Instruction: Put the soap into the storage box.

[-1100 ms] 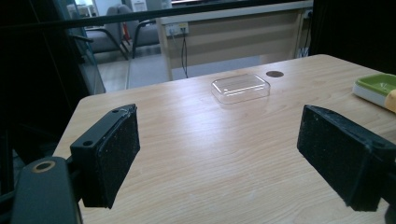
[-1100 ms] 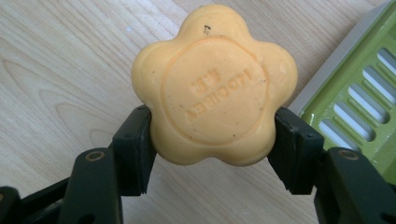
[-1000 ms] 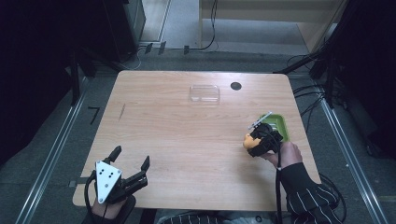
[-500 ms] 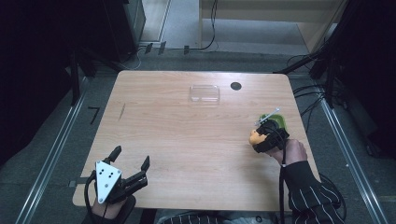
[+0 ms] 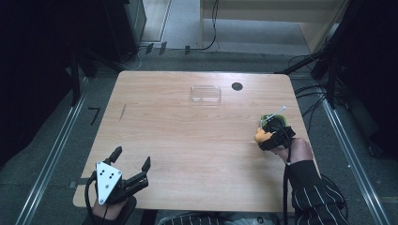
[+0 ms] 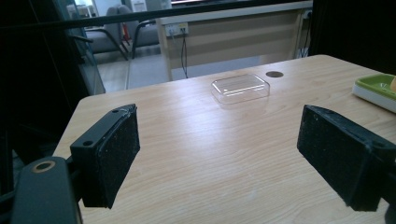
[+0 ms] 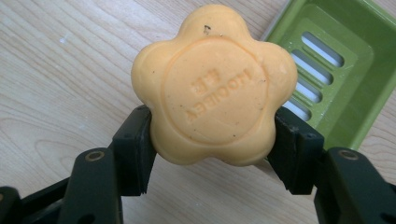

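Observation:
An orange flower-shaped soap bar [image 7: 214, 84] is clamped between the pads of my right gripper [image 7: 212, 135], held above the wood just beside the green slotted soap dish [image 7: 345, 65]. From above, the soap [image 5: 261, 136] and the right gripper [image 5: 272, 139] hover near the table's right edge, with the green dish [image 5: 271, 119] just beyond them. At the near left corner my left gripper [image 5: 132, 160] rests with its jaws wide apart and nothing between its pads [image 6: 112, 158]. A clear plastic lid [image 6: 240, 87] lies far ahead of it.
The clear lid [image 5: 205, 93] sits at the back middle of the wooden table [image 5: 187, 140], with a dark cable hole [image 5: 237, 86] to its right. A corner of the green dish [image 6: 378, 88] shows at the right in the left gripper view.
My right gripper with the soap has drifted slightly toward the near side, a bit away from the green dish. The left gripper has stayed put.

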Demonstrator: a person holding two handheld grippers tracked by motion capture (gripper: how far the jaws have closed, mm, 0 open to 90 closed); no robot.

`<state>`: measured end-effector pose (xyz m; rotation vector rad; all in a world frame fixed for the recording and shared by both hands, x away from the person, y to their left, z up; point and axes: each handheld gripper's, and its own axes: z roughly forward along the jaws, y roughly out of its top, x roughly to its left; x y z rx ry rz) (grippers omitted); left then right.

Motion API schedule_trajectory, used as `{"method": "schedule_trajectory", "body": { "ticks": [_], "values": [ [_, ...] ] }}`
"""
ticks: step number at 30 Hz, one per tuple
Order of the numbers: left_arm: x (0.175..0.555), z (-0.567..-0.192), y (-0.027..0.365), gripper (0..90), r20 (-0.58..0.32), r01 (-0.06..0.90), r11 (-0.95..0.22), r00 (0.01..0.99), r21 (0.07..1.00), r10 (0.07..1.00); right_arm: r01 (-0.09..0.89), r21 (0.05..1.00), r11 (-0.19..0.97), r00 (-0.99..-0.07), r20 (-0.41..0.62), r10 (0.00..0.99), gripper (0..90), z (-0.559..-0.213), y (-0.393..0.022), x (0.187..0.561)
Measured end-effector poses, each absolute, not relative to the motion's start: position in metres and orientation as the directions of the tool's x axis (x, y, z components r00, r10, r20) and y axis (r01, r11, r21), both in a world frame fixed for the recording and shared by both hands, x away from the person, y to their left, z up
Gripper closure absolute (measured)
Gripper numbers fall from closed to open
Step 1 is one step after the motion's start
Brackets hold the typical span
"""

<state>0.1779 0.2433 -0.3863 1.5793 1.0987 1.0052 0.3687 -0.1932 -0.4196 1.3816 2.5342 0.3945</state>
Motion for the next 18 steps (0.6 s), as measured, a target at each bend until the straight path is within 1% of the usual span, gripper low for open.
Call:
{"method": "schedule_trajectory", "body": {
  "ticks": [18],
  "values": [
    [0.178,-0.386,0.243,13.6,0.109,0.194,-0.164,0.264,0.967,0.958,0.806,0.344,0.482,-0.488,-0.074,0.87,40.0,-0.416,-0.208,0.377]
  ]
}}
